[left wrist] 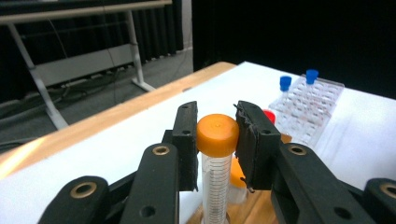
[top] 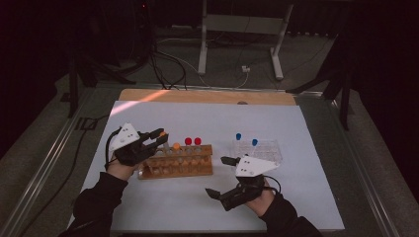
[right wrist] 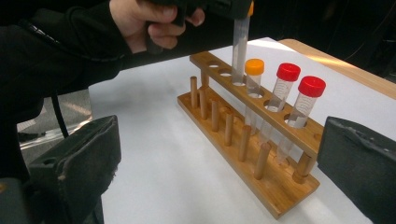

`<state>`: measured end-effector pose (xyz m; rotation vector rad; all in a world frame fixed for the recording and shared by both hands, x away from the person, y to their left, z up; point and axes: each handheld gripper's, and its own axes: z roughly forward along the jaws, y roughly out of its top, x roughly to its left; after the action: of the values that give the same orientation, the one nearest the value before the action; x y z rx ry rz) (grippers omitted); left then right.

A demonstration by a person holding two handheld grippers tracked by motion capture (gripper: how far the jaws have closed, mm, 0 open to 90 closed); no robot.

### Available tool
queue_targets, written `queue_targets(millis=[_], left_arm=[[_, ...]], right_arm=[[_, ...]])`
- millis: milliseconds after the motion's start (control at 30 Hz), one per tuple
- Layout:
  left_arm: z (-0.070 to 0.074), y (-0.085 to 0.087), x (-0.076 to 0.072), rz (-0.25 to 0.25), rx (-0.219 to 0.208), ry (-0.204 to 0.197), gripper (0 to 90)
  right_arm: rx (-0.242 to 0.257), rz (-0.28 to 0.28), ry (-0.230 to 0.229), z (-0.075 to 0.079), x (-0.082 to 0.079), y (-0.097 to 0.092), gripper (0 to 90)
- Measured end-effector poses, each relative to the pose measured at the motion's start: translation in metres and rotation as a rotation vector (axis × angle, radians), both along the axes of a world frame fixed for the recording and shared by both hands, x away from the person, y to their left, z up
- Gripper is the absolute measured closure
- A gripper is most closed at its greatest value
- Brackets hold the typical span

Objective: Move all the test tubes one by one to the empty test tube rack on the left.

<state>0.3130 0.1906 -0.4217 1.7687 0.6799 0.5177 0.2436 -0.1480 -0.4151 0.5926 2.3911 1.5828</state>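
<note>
White table (top: 163, 207) | wooden rack (right wrist: 261, 140): red-capped tubes (right wrist: 288, 72) | left gripper (left wrist: 217, 140) clamps orange-capped tube (left wrist: 217, 135) | right gripper (top: 223, 176) gapes.

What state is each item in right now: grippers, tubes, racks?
left gripper: shut on the orange-capped tube's cap.
held orange-capped tube: upright, lower end in a hole of the wooden rack.
right gripper: open, holding nothing, near the table.
wooden rack: upright on the table, several holes free.
second orange-capped tube: seated in the rack.
two red-capped tubes: seated, leaning slightly.
clear plastic rack: holds two blue-capped tubes, upright.
</note>
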Motion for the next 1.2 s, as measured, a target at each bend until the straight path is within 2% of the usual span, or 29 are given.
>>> queue_targets(millis=[400,667,867,1200], left_arm=[[-0.023,-0.009,0.003,0.002,0.043,0.057,71.6],[-0.033,-0.011,0.004,0.007,0.062,0.070,71.6],[-0.035,-0.010,0.004,0.014,0.049,0.060,71.5],[-0.035,-0.007,0.003,0.019,0.043,0.095,71.1]], right_arm=[[-0.015,0.011,0.012,0.000,0.000,0.000,0.0],[-0.022,0.016,0.012,0.000,0.000,0.000,0.0],[-0.023,0.022,0.011,0.000,0.000,0.000,0.0],[-0.025,0.023,0.006,0.001,0.000,-0.001,0.0]])
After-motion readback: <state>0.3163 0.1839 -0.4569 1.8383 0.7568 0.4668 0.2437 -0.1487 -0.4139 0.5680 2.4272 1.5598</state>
